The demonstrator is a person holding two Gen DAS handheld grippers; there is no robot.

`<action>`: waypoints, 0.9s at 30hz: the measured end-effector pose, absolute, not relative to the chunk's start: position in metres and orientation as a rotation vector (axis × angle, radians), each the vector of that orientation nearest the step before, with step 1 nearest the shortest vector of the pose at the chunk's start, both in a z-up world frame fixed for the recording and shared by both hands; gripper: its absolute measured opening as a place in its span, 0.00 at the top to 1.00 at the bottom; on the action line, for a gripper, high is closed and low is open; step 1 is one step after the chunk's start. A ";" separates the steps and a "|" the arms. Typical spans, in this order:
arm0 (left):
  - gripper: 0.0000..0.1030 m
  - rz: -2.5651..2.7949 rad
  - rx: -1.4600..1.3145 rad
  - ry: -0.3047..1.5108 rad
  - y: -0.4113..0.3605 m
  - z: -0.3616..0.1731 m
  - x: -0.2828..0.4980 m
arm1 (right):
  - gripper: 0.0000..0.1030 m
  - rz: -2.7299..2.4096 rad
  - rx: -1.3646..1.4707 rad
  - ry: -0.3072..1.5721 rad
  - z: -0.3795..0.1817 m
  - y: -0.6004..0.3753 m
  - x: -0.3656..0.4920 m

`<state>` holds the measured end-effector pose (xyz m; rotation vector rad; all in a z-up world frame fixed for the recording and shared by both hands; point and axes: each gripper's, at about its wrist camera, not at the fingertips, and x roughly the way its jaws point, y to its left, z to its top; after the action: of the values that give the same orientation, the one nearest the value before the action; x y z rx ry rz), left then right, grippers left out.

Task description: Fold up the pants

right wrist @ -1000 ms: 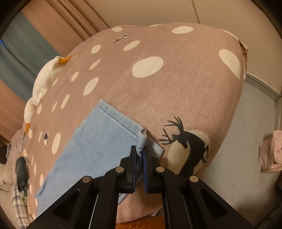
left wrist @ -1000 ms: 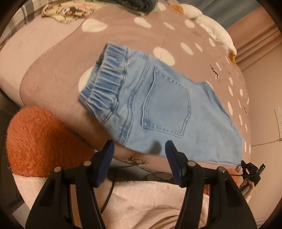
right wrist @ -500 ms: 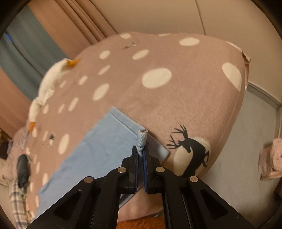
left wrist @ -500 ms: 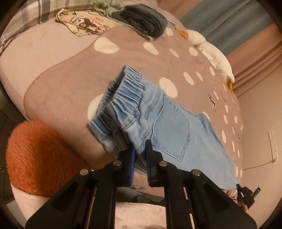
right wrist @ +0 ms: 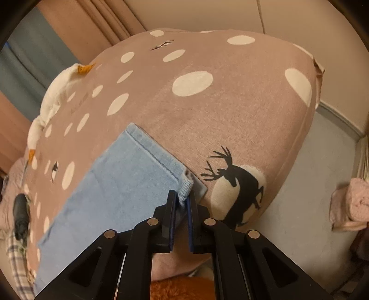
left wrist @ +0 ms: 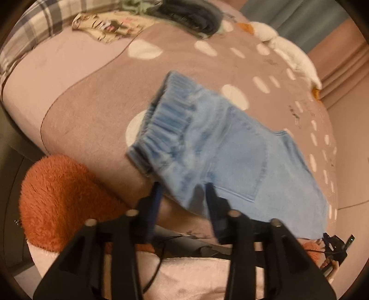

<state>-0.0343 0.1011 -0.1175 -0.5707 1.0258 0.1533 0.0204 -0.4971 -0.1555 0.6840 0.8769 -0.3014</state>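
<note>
Denim, light blue, lies near the front edge of the bed (right wrist: 230,110): the pants (left wrist: 230,157) are flat on the brown cover with white dots, with the waistband toward the pillow end and the hem toward the foot end. Behind the pants the cover is free far up to the wall side. Beyond the foot edge there is open grey floor (right wrist: 311,196).

Other things stay well apart from the pants. A pile of clothes (left wrist: 184,13) and a printed cloth (left wrist: 108,25) lie at the far side, and a white plush goose (left wrist: 293,53) lies along the curtain side. An orange fluffy cushion (left wrist: 60,198) sits under the bed edge, just beside the left gripper (left wrist: 183,191). A black deer is printed on the cover next to the hem.

The left gripper has its jaws spread, and they have just been opening; the lower waist corner of the pants hangs between them, blurred, and the pads do not press it. The right gripper (right wrist: 182,198) has its jaws slightly apart, also just opening; the bunched hem corner sits between its tips. The elastic waistband is ruffled, 1 back pocket faces up.
</note>
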 end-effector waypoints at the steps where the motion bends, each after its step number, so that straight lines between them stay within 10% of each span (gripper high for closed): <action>1: 0.38 0.146 -0.564 1.013 0.099 -0.111 -0.036 | 0.75 -0.316 0.682 0.875 -0.155 -0.498 0.018; 3: 0.33 0.148 -0.528 0.978 0.094 -0.098 -0.041 | 0.59 -0.339 0.670 0.865 -0.156 -0.500 0.014; 27: 0.22 -0.208 -0.472 0.965 -0.004 -0.083 0.013 | 0.64 -0.248 0.663 0.849 -0.166 -0.489 0.044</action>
<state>0.0131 -0.0044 -0.0832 -0.4715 0.9646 -0.2083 0.0436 -0.4895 -0.1656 0.6630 0.8489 -0.2484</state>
